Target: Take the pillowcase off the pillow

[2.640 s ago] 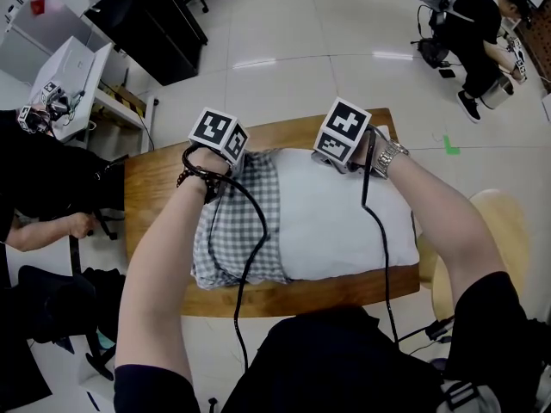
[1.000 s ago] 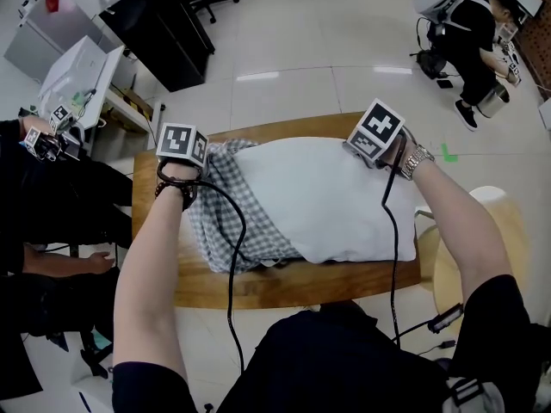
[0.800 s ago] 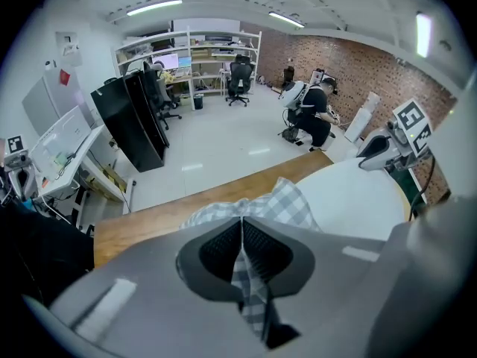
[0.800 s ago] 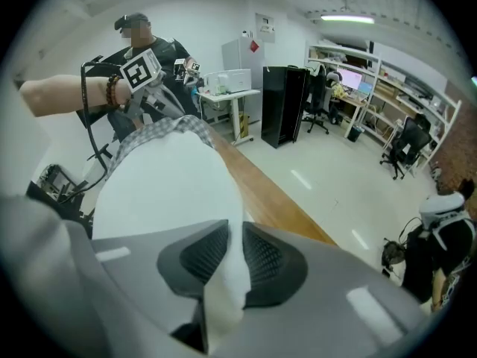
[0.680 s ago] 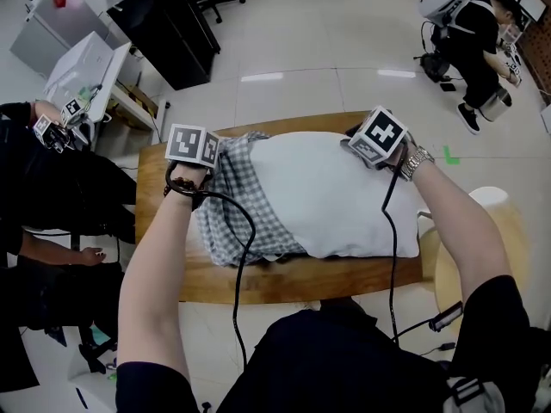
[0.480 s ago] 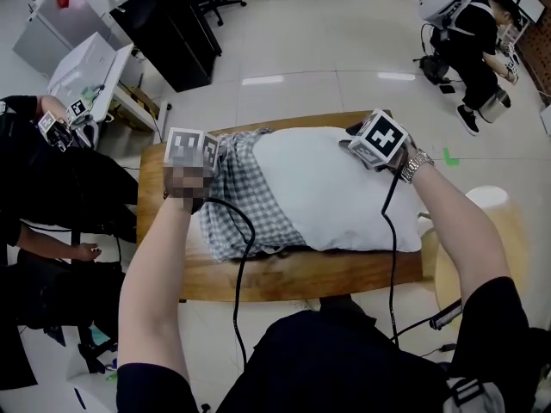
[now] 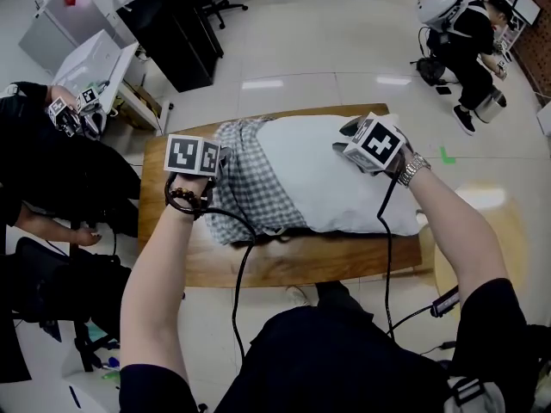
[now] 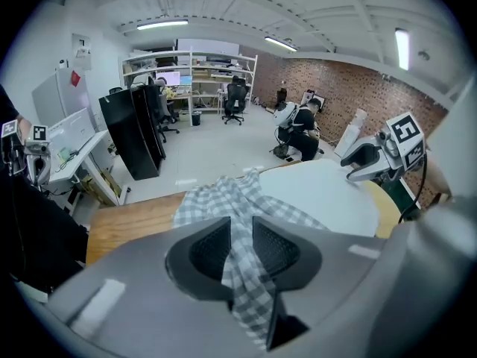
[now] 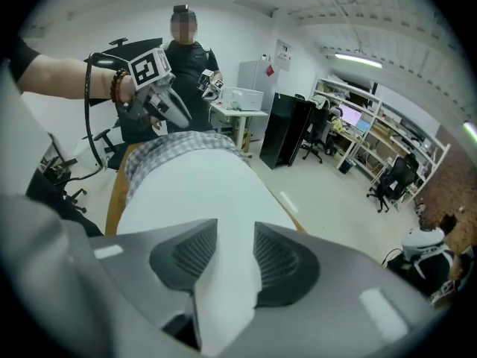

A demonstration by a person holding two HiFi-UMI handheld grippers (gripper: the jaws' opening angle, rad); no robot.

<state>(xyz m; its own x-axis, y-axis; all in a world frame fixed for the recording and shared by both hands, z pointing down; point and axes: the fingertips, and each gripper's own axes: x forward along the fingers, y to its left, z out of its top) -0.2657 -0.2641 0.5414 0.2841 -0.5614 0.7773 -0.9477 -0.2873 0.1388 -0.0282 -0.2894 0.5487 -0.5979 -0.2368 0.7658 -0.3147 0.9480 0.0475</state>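
Note:
A white pillow (image 7: pixel 331 179) lies across the wooden table (image 7: pixel 284 261), its left end still inside the grey checked pillowcase (image 7: pixel 250 188). My left gripper (image 7: pixel 220 158) is at the case's far left corner. In the left gripper view a strip of checked pillowcase (image 8: pixel 238 200) runs up between the jaws of the left gripper (image 8: pixel 241 248), which have just been opening and stand apart. My right gripper (image 7: pixel 346 134) is over the pillow's far right end. Its jaws have also just been opening, and a fold of white pillow (image 9: pixel 201 192) lies loosely in the right gripper (image 9: pixel 235 256).
A pale round stool (image 7: pixel 504 222) stands right of the table. A person in black (image 7: pixel 43 170) is close to the table's left end, and another person (image 7: pixel 469 33) sits at the far right. A black cabinet (image 7: pixel 176 20) and white desk (image 7: pixel 86 63) stand beyond.
Both grippers have pulled back a little toward me and risen. Their jaws now stand apart with cloth between them. The checked case is bunched at the pillow's left end.

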